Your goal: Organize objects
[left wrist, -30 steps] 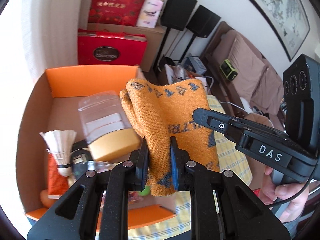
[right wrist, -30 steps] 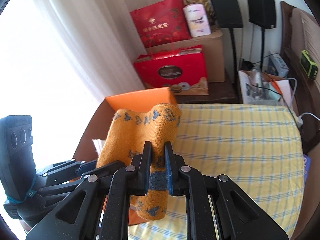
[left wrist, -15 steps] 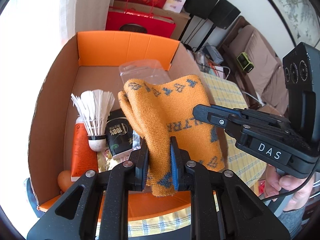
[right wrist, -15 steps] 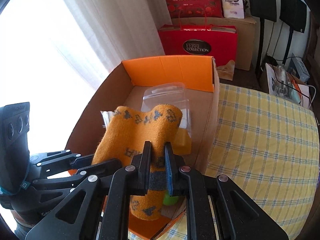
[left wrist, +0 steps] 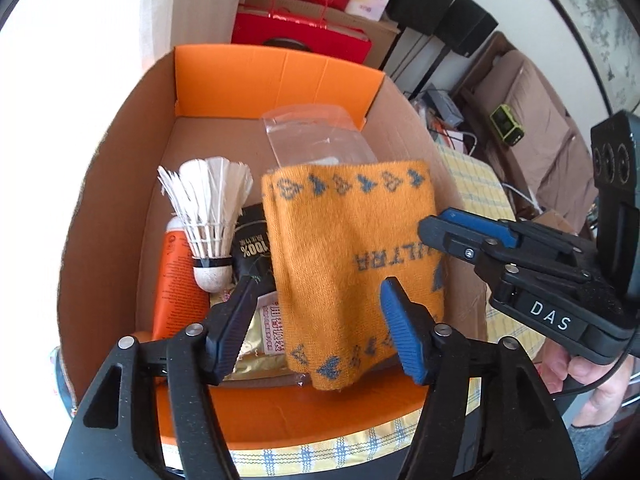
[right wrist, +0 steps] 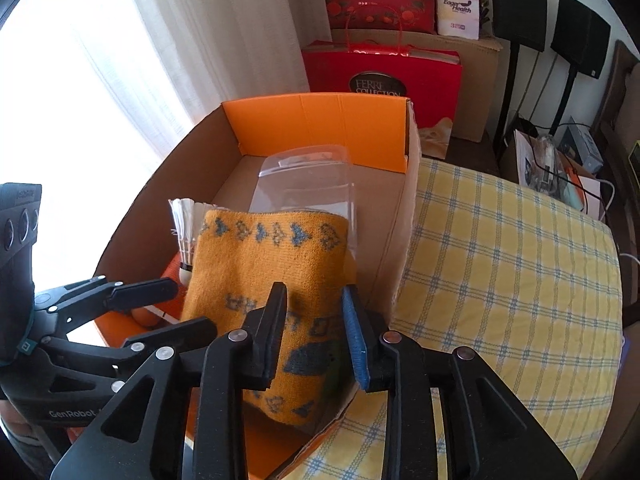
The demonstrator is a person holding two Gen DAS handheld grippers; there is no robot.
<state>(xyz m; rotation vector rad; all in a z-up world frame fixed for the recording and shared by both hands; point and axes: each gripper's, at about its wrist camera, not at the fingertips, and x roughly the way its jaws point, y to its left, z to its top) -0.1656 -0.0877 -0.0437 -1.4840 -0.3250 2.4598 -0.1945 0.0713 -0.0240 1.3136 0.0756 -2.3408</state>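
A folded orange knit cloth (left wrist: pixel 352 256) with blue patterns lies in the open cardboard box (left wrist: pixel 280 76), on top of the box's contents near its right wall. It also shows in the right wrist view (right wrist: pixel 264 268). My left gripper (left wrist: pixel 316 312) is open, its fingers apart on either side of the cloth. My right gripper (right wrist: pixel 314 320) is open too, its fingers astride the cloth's near end. The box (right wrist: pixel 320 132) has orange inner flaps.
In the box are a white shuttlecock (left wrist: pixel 208 216), an orange tube (left wrist: pixel 172 276), a black packet (left wrist: pixel 252 248), a gold packet (left wrist: pixel 260 344) and a clear plastic package (left wrist: pixel 316 140). The box stands on a yellow checked cloth (right wrist: pixel 508 280). Red gift boxes (right wrist: pixel 384 72) stand behind.
Both grippers carried the cloth over the box and lowered it inside. Both have now opened and let go of it.
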